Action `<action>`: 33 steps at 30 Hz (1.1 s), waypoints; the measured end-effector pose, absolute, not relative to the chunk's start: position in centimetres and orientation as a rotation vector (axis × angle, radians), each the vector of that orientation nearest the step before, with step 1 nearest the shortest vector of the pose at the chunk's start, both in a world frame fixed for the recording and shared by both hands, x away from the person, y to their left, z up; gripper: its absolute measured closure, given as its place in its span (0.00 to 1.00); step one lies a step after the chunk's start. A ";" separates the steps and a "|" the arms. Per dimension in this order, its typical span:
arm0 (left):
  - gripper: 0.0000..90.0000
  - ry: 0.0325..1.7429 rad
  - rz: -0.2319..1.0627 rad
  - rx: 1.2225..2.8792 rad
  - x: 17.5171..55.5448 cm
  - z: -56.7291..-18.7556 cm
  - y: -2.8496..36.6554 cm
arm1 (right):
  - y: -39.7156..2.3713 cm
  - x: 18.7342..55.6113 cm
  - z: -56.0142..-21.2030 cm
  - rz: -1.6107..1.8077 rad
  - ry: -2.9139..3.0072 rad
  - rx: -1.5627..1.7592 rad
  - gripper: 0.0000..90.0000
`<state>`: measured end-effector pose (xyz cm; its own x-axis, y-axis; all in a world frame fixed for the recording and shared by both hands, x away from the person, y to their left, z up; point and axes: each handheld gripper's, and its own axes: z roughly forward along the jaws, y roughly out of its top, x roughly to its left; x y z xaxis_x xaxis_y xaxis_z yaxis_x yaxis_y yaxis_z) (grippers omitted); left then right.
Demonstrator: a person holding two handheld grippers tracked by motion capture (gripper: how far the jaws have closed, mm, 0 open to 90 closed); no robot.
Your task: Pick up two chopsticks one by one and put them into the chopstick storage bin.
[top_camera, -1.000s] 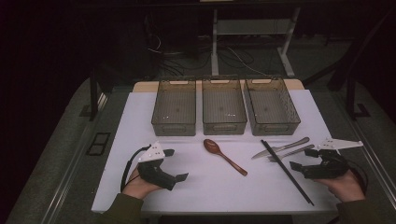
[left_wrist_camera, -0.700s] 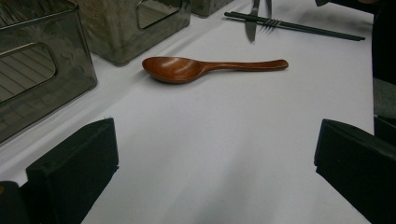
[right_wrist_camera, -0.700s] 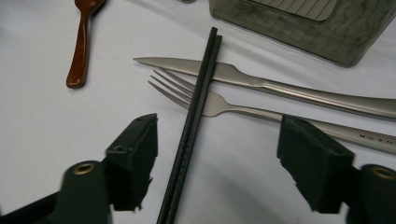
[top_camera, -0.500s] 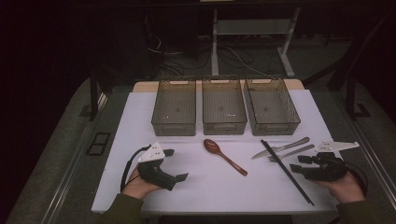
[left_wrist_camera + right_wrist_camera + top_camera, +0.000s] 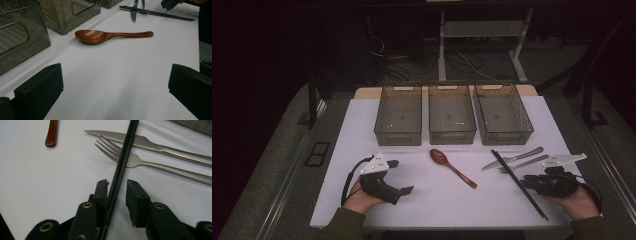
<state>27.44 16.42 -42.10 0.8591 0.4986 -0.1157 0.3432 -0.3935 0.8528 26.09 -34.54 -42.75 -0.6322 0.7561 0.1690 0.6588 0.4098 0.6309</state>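
Note:
A pair of black chopsticks [image 5: 517, 182] lies slantwise on the white table [image 5: 362, 130] at the right, crossing a steel fork [image 5: 524, 163] and knife [image 5: 512, 158]. My right gripper [image 5: 528, 182] has its jaws on either side of the chopsticks [image 5: 122, 165]. The jaws have just been closing; the left pad touches the sticks, and a gap remains at the right pad. A brown wooden spoon [image 5: 452, 166] lies in the middle. My left gripper [image 5: 401, 176] rests on the table at the left, jaws wide open and empty, facing the spoon [image 5: 110, 36].
Three empty clear bins [image 5: 398, 134] [image 5: 452, 136] [image 5: 504, 137] stand side by side behind the cutlery. The fork [image 5: 150, 163] and knife [image 5: 150, 141] lie just beyond my right jaws. The table's front edge is close under both hands.
My right gripper's jaws have narrowed from wide open to close around the chopsticks. The hand shifted slightly towards them. The left gripper has stayed still.

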 end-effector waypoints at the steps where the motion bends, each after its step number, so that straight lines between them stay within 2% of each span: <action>1: 0.00 0.616 0.192 2.020 27.5 -42.1 16.4 | -34.5 26.1 -42.8 1.021 2.517 1.271 0.80; 33: 0.00 0.610 0.197 2.024 27.4 -42.1 16.3 | -34.2 26.1 -43.5 0.923 2.564 1.286 0.88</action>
